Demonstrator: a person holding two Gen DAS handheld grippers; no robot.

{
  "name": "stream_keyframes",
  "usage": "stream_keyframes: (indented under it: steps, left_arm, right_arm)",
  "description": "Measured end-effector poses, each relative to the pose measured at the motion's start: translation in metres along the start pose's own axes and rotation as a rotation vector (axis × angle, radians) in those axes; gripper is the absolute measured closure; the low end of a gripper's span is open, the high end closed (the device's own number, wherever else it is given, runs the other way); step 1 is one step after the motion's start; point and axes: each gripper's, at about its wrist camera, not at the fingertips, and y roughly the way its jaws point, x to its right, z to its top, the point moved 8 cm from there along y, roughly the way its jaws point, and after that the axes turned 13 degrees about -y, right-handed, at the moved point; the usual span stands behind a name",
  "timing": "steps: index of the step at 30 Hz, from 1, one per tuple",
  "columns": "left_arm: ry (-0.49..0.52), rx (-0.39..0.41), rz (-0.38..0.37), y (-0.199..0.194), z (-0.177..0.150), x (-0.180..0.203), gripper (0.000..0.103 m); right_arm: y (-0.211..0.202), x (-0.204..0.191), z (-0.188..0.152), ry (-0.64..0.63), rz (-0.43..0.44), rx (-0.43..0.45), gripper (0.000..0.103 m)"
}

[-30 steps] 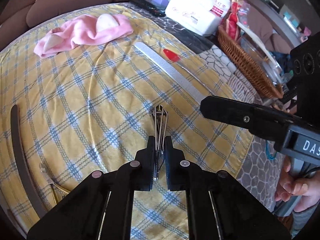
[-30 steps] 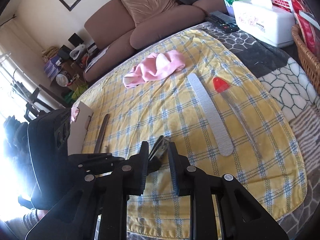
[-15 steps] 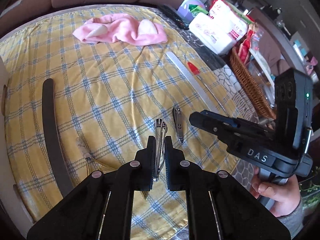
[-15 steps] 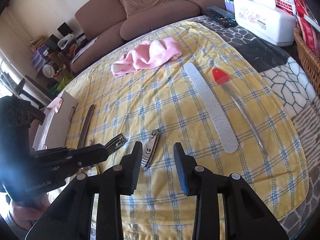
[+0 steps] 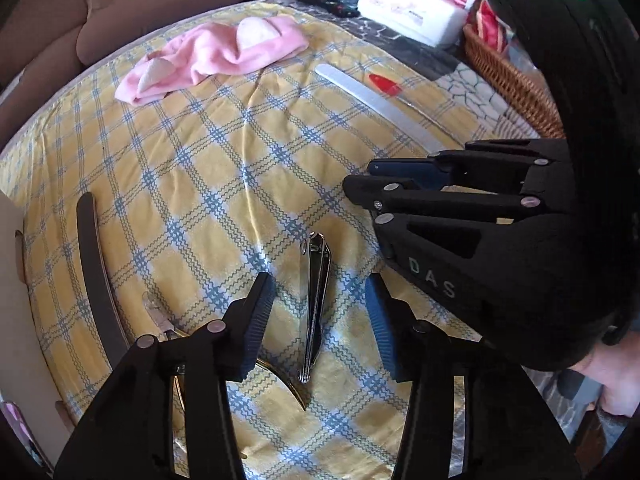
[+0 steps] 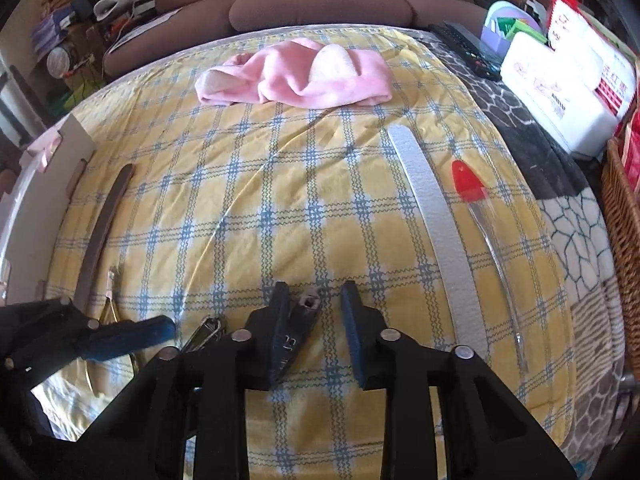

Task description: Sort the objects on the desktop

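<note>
While lying flat, slim chrome nail clipper, lever folded, between opening left gripper

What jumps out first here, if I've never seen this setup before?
Probably the yellow checked cloth covering the table, with a crumpled pink towel at its far edge. Near the cameras, a shiny nail clipper lies untouched between the opening jaws of the left gripper. A long grey nail file and a red-handled tool lie side by side to the right.
</note>
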Motion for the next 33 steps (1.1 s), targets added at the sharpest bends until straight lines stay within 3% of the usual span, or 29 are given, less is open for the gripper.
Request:
stream_keyframes:
  steps: [2,3,4,11,22,25,27,28,32,33]
  left_arm:
    - [0.022,0.005,0.024,0.002,0.002,0.002,0.062]
    - [0.018,0.011,0.035,0.002,0.004,0.0,0.082]
    - [-0.005,0.007,0.021,0.002,0.006,-0.002,0.09]
    - [-0.196,0.016,-0.153,-0.025,0.016,-0.023,0.091]
    - [-0.244,0.103,-0.189,-0.1,0.021,-0.05,0.092]
    - [-0.254,0.119,-0.209,-0.115,0.02,-0.058,0.101]
    - [-0.245,0.12,-0.207,-0.118,0.021,-0.059,0.101]
    - [-0.241,0.115,-0.205,-0.116,0.02,-0.06,0.101]
    - [-0.222,0.091,-0.166,-0.103,0.015,-0.062,0.095]
    - [-0.215,0.087,-0.144,-0.099,0.013,-0.063,0.086]
  right_arm:
    - [-0.002,0.006,-0.003,0.017,0.009,0.005,0.09]
    - [-0.004,0.009,-0.004,0.025,0.011,0.014,0.09]
    - [-0.007,0.012,-0.005,0.039,0.016,0.026,0.091]
    - [-0.039,0.023,-0.009,0.135,0.114,0.111,0.092]
    - [-0.108,-0.008,0.011,0.077,0.104,0.181,0.094]
    - [-0.107,-0.007,0.01,0.069,0.058,0.168,0.09]
    - [-0.095,-0.004,0.009,0.072,0.034,0.15,0.069]
    - [-0.085,-0.002,0.009,0.074,0.019,0.133,0.053]
    - [-0.046,0.001,0.003,0.069,0.003,0.071,0.052]
    - [-0.039,0.001,0.003,0.058,0.004,0.063,0.052]
